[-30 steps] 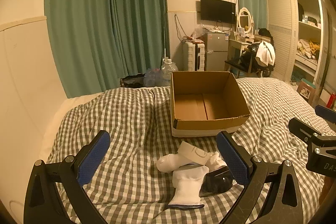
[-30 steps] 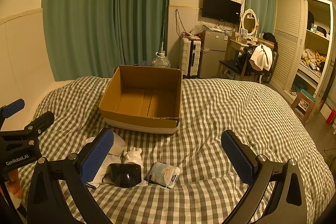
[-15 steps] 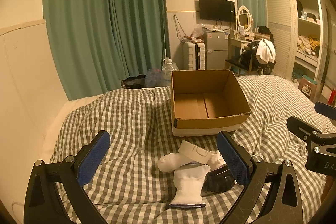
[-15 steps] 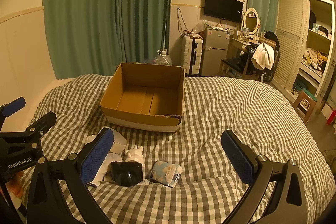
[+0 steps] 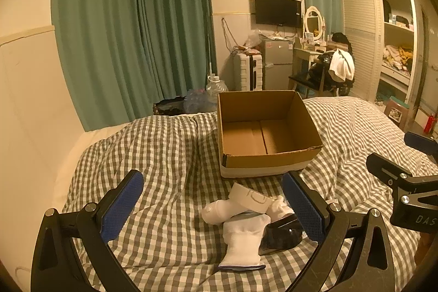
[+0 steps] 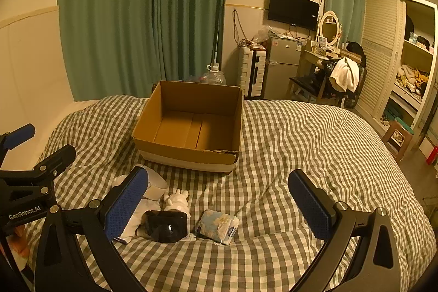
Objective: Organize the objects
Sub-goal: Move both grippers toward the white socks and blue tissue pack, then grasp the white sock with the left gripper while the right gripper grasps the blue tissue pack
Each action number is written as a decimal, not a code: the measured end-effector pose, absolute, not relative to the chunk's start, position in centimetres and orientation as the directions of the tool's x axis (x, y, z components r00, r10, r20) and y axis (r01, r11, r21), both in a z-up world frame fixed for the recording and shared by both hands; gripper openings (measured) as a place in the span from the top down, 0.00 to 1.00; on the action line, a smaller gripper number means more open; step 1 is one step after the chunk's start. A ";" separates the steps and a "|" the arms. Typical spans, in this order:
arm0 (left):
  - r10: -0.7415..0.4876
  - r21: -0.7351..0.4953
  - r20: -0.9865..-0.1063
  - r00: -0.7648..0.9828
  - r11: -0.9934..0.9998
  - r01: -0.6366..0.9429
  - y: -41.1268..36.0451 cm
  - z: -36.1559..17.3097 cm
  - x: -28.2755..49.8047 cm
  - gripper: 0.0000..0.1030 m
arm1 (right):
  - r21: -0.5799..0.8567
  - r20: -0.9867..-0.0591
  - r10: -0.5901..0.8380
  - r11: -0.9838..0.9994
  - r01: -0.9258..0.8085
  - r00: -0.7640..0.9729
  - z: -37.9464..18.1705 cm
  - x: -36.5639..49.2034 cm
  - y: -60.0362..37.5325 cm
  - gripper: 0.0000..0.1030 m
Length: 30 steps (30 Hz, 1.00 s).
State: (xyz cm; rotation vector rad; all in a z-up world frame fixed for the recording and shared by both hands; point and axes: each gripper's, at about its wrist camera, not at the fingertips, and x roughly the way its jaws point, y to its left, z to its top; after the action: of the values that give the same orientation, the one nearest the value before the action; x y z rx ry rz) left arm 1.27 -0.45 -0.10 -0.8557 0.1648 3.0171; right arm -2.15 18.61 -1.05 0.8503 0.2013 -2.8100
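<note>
Bed [image 6: 314,144], nothing sorted yet — cardboard box [image 6: 191,127] mid-bed, empty; white socks [image 5: 241,237], black case [image 6: 167,226] and tissue pack [image 6: 219,226] loose before it; left tongs [image 5: 213,210] and right tongs [image 6: 219,199] spread, holding nothing.

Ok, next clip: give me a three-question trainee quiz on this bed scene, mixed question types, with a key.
1. True or false: the cardboard box already has items inside it.
2. Multiple choice: the tissue pack lies (A) inside the box, (B) on the bed cover just right of the black object, (C) between the left gripper pads.
3. Fill in: both the left gripper and the right gripper are ____, holding nothing.

Key: 1 false; 2 B; 3 open.
</note>
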 end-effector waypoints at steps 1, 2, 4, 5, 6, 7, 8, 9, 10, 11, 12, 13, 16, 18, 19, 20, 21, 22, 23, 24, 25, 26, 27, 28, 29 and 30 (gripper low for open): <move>-0.023 0.097 -0.524 -0.851 -0.995 -0.033 -0.5 -0.1 1.3 0.00 | -0.074 -0.559 -0.150 -0.970 0.230 -0.816 -1.0 -2.1 18.6 0.00; -0.017 0.092 -0.526 -0.850 -0.995 -0.037 -0.5 -0.1 1.2 0.00 | -0.076 -0.558 -0.150 -0.970 0.231 -0.816 -1.0 -2.1 18.5 0.00; -0.012 0.085 -0.532 -0.847 -0.996 -0.039 -0.6 -0.2 1.0 0.00 | -0.077 -0.558 -0.152 -0.969 0.234 -0.816 -0.9 -2.2 18.5 0.00; -0.013 0.084 -0.538 -0.843 -0.996 -0.038 -0.7 -0.3 0.9 0.00 | -0.076 -0.559 -0.157 -0.968 0.238 -0.814 -0.9 -2.2 18.5 0.00; -0.015 0.085 -0.544 -0.839 -0.996 -0.037 -0.8 -0.5 0.7 0.00 | -0.078 -0.560 -0.165 -0.965 0.250 -0.812 -1.0 -2.2 18.4 0.00; -0.017 0.085 -0.551 -0.835 -0.996 -0.035 -0.8 -0.7 0.6 0.00 | -0.081 -0.562 -0.168 -0.963 0.256 -0.810 -1.0 -2.3 18.3 0.00; -0.020 0.084 -0.559 -0.829 -0.996 -0.033 -1.0 -0.9 0.4 0.00 | -0.087 -0.566 -0.165 -0.962 0.258 -0.808 -1.1 -2.5 18.2 0.00; -0.023 0.084 -0.569 -0.822 -0.996 -0.030 -1.1 -1.2 0.1 0.00 | -0.092 -0.570 -0.163 -0.961 0.259 -0.805 -1.2 -2.6 18.1 0.00; -0.026 0.084 -0.582 -0.813 -0.996 -0.027 -1.2 -1.6 -0.1 0.00 | -0.095 -0.577 -0.160 -0.961 0.261 -0.801 -1.4 -2.8 18.1 0.00; -0.032 0.085 -0.592 -0.805 -0.996 -0.023 -1.2 -1.9 -0.4 0.00 | -0.095 -0.584 -0.158 -0.961 0.260 -0.796 -1.5 -3.0 18.1 0.00; -0.040 0.087 -0.603 -0.797 -0.996 -0.016 -1.4 -2.3 -0.6 0.00 | -0.092 -0.593 -0.155 -0.962 0.258 -0.790 -1.8 -3.2 18.1 0.00; -0.046 0.088 -0.613 -0.789 -0.996 -0.010 -1.5 -2.7 -0.8 0.00 | -0.088 -0.604 -0.152 -0.963 0.255 -0.783 -2.1 -3.6 18.2 0.00; -0.049 0.084 -0.647 -0.761 -0.996 -0.007 -1.8 -3.9 -1.6 0.00 | -0.082 -0.632 -0.143 -0.965 0.249 -0.762 -3.2 -4.4 18.5 0.00; -0.060 0.096 -0.676 -0.735 -0.995 -0.007 -1.8 -5.1 -2.1 0.00 | -0.076 -0.658 -0.132 -0.968 0.240 -0.741 -4.2 -5.1 18.8 0.00; -0.064 0.102 -0.691 -0.720 -0.995 -0.010 -1.7 -5.7 -2.4 0.00 | -0.068 -0.673 -0.129 -0.970 0.235 -0.728 -4.8 -5.5 19.0 0.00; -0.060 0.103 -0.709 -0.702 -0.995 -0.019 -1.6 -6.5 -2.6 0.00 | -0.062 -0.686 -0.128 -0.971 0.233 -0.716 -5.4 -5.9 19.1 0.00; -0.056 0.102 -0.723 -0.688 -0.994 -0.027 -1.6 -7.2 -2.8 0.00 | -0.058 -0.701 -0.125 -0.971 0.230 -0.702 -6.0 -6.3 19.3 0.01; -0.052 0.102 -0.739 -0.671 -0.994 -0.035 -1.5 -8.0 -3.0 0.00 | -0.059 -0.715 -0.117 -0.972 0.227 -0.689 -6.7 -6.7 19.3 0.01; -0.054 0.104 -0.756 -0.652 -0.994 -0.039 -1.4 -8.9 -3.2 0.00 | -0.065 -0.727 -0.107 -0.972 0.224 -0.678 -7.5 -7.1 19.4 0.01; -0.059 0.107 -0.768 -0.638 -0.994 -0.036 -1.3 -9.6 -3.4 0.00 | -0.074 -0.741 -0.095 -0.972 0.223 -0.664 -8.3 -7.5 19.5 0.02; -0.065 0.110 -0.781 -0.621 -0.993 -0.034 -1.3 -10.3 -3.6 0.00 | -0.083 -0.757 -0.083 -0.972 0.222 -0.648 -9.2 -7.9 19.5 0.02; -0.067 0.111 -0.794 -0.604 -0.993 -0.035 -1.3 -11.2 -3.9 0.00 | -0.090 -0.775 -0.072 -0.971 0.222 -0.628 -10.2 -8.4 19.5 0.02; -0.067 0.110 -0.804 -0.591 -0.993 -0.037 -1.3 -11.7 -4.0 0.00 | -0.091 -0.791 -0.069 -0.970 0.227 -0.609 -10.9 -8.8 19.6 0.02; -0.068 0.111 -0.813 -0.579 -0.993 -0.040 -1.1 -12.2 -4.1 0.00 | -0.083 -0.808 -0.074 -0.968 0.237 -0.585 -11.8 -9.2 19.6 0.02; -0.067 0.113 -0.822 -0.566 -0.992 -0.047 -1.0 -12.6 -4.3 0.00 | -0.072 -0.820 -0.082 -0.967 0.245 -0.567 -12.5 -9.5 19.6 0.02; -0.066 0.116 -0.828 -0.557 -0.992 -0.055 -0.8 -13.1 -4.4 0.00 | -0.065 -0.836 -0.084 -0.966 0.251 -0.542 -13.2 -9.8 19.5 0.03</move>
State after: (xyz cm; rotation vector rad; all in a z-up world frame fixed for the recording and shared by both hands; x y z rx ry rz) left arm -4.42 -0.78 -13.06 -1.4813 0.2019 2.7701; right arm -9.84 19.47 -13.19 1.3888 0.2633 -2.5885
